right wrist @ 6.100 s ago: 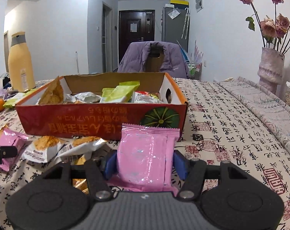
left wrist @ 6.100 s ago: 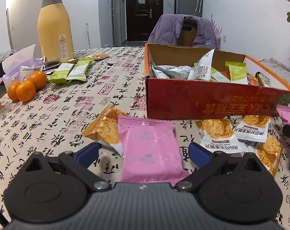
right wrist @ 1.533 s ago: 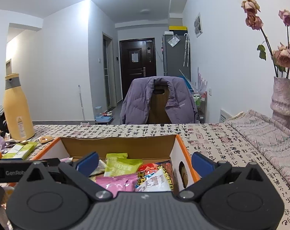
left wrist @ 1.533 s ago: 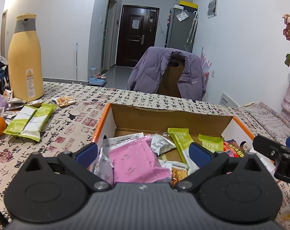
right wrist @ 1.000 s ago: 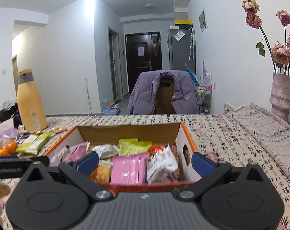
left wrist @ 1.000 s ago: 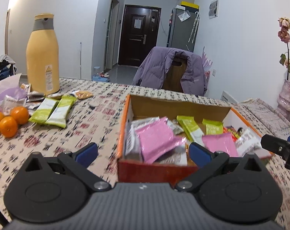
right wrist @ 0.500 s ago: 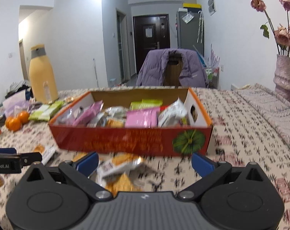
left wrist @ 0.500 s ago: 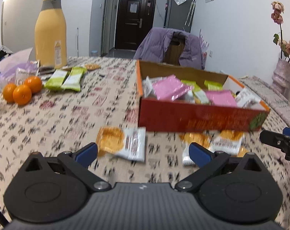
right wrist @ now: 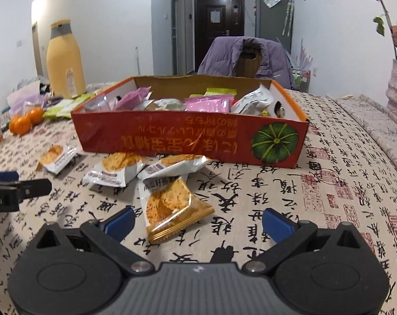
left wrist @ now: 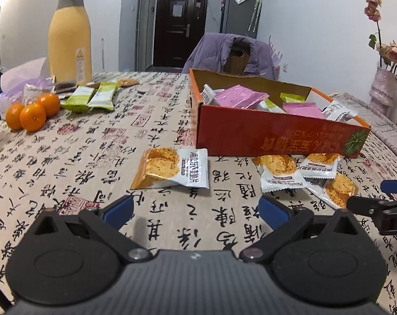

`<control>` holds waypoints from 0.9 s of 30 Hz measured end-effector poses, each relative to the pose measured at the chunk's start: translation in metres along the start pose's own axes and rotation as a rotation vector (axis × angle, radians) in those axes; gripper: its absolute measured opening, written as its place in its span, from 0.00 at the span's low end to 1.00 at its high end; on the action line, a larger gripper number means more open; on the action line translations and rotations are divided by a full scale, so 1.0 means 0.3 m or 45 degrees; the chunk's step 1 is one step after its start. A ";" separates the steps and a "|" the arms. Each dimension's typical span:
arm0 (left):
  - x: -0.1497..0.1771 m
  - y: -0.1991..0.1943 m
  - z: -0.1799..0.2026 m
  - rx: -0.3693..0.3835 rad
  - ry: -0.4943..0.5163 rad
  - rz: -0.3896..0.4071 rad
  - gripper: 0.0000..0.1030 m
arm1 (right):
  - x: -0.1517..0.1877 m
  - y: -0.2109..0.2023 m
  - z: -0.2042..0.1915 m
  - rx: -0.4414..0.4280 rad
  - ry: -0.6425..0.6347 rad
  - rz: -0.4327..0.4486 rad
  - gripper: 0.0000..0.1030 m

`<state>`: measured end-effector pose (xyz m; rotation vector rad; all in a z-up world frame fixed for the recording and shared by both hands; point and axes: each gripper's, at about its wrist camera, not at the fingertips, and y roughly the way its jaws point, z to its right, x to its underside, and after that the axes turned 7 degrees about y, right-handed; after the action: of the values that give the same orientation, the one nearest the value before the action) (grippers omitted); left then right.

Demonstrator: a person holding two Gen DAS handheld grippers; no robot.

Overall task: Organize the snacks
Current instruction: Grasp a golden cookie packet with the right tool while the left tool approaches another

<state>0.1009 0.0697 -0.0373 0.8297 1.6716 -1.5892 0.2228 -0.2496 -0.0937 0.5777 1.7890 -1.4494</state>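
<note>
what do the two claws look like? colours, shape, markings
Both match: the left claw and right claw each have a dark grey ribbed body, two round black housings, silver pivot screws and black linkage arms ending in blue pads. The left claw, seen side-on in the right wrist view, carries white lettering, cut off at the frame edge. No cables, hands or sleeves visible.

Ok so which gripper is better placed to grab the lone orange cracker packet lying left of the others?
Left. The left gripper is open with that lone packet straight ahead between its fingers. The right gripper faces a different packet, nearer the red box.
</note>
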 end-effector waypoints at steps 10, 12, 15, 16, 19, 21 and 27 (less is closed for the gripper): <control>0.000 0.010 -0.008 0.020 -0.019 -0.016 1.00 | -0.056 0.111 -0.060 0.036 -0.096 -0.119 1.00; 0.000 0.012 -0.015 0.019 -0.033 -0.018 1.00 | -0.062 0.130 -0.068 0.036 -0.093 -0.130 0.99; 0.000 0.015 -0.028 0.023 -0.067 -0.022 1.00 | -0.065 0.141 -0.073 -0.017 -0.070 -0.128 0.90; 0.000 0.017 -0.033 0.026 -0.077 -0.025 1.00 | -0.063 0.143 -0.074 -0.035 -0.063 -0.124 0.89; 0.000 0.018 -0.038 0.030 -0.089 -0.030 1.00 | -0.055 0.135 -0.080 -0.071 -0.065 -0.105 0.82; 0.001 0.018 -0.037 0.030 -0.088 -0.029 1.00 | -0.051 0.125 -0.082 -0.095 -0.079 -0.100 0.73; 0.000 0.019 -0.041 0.027 -0.096 -0.030 1.00 | -0.032 0.086 -0.092 -0.157 -0.133 -0.077 0.47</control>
<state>0.1049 0.0823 -0.0401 0.7534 1.6197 -1.6366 0.2403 -0.2154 -0.1001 0.3809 1.8124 -1.3723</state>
